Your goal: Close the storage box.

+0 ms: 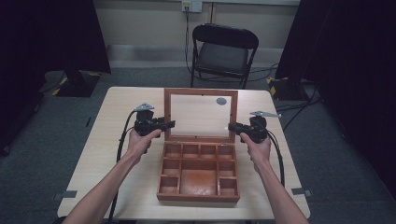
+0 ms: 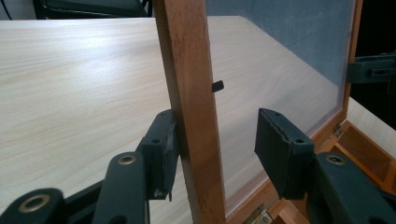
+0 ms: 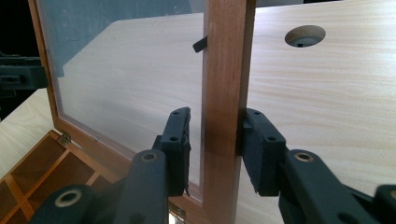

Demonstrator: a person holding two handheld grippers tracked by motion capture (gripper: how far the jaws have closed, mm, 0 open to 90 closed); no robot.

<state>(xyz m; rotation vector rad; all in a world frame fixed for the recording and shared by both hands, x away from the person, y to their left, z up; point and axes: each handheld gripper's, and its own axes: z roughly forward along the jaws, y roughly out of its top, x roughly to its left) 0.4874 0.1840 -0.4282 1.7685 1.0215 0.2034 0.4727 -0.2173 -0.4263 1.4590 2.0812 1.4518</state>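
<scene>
Standing in the middle of the high view, a pale wooden counter (image 1: 116,121) is carrying a wooden compartment box (image 1: 198,175) whose base is sitting toward the lower centre of the frame, its small empty cells (image 1: 190,150) ringing one larger well. The glazed lid (image 1: 201,114) is rising nearly upright just above the base, hinged along its lower edge; small brass hinges (image 2: 259,215) are showing at the bottom of the left claw view. Both hands are working the lid from opposite sides, probably so that it swings evenly and does not twist on those hinges.

At the left of the high view, the left claw (image 1: 169,124) is straddling the lid's left frame rail (image 2: 189,107). One pad is touching the rail's outer face while the other is standing clear over the pane, so this claw is fairly wide and not pinching yet. At the right, the right claw (image 1: 232,126) is straddling the right frame rail (image 3: 227,93); its outer pad is pressing against the wood and the inner one is sitting just beside the glass, a narrow setting that looks close to a grip, though I cannot tell whether it is clamped.

A round cable hole (image 3: 304,35) is lying in the counter behind the lid, upper right of the right claw view.
</scene>
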